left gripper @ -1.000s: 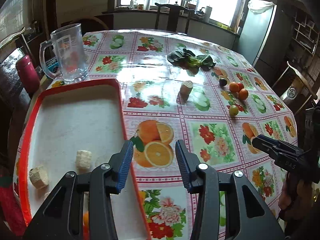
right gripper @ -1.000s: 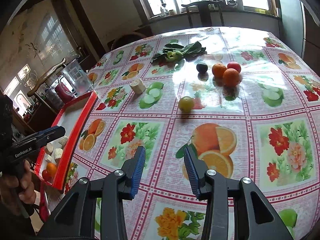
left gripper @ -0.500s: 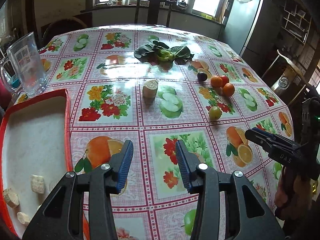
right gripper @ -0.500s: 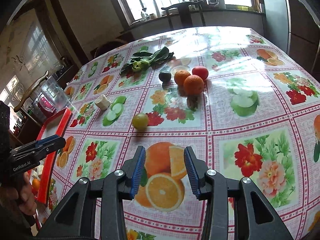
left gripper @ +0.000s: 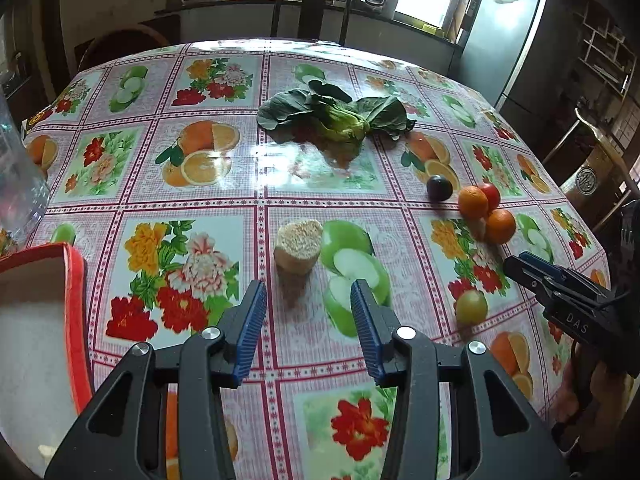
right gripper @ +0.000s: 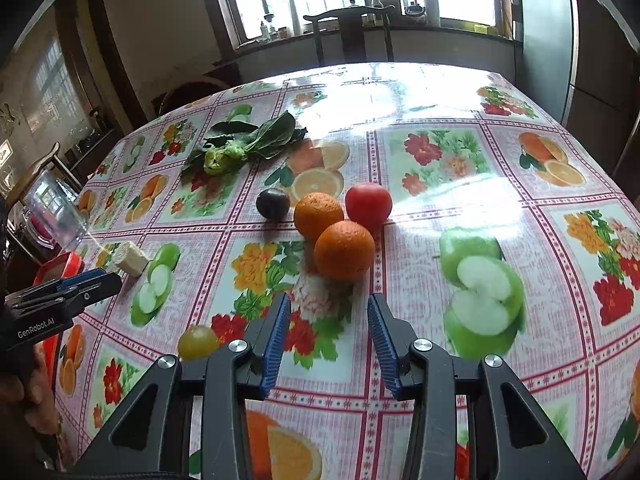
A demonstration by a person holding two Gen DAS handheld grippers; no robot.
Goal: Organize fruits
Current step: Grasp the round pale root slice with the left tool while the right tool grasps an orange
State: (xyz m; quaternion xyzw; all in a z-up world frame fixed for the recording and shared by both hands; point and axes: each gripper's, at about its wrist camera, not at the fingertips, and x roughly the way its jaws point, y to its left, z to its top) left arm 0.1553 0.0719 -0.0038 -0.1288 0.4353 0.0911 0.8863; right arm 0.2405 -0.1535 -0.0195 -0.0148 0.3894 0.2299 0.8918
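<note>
**Over the fruit cloth, both jaws empty**

Above the patterned tablecloth [right gripper: 400, 240] I am hovering with both tools. My right gripper [right gripper: 329, 344] is standing part-open with nothing between its blue pads, pointing at the near orange [right gripper: 344, 250] at twelve o'clock. A second orange [right gripper: 318, 214], a red fruit [right gripper: 368, 202] and a dark plum [right gripper: 273, 203] are clustering just beyond it; a green fruit [right gripper: 198, 342] is sitting at nine o'clock. My left gripper [left gripper: 308, 328] is likewise gaping empty, the corn piece [left gripper: 298, 246] lying just ahead at twelve. At nine o'clock the red tray [left gripper: 76, 300] is showing only one corner, mostly bare white floor, its remaining contents unclear. Leafy greens [left gripper: 336, 116] are lying far off at twelve.
</note>
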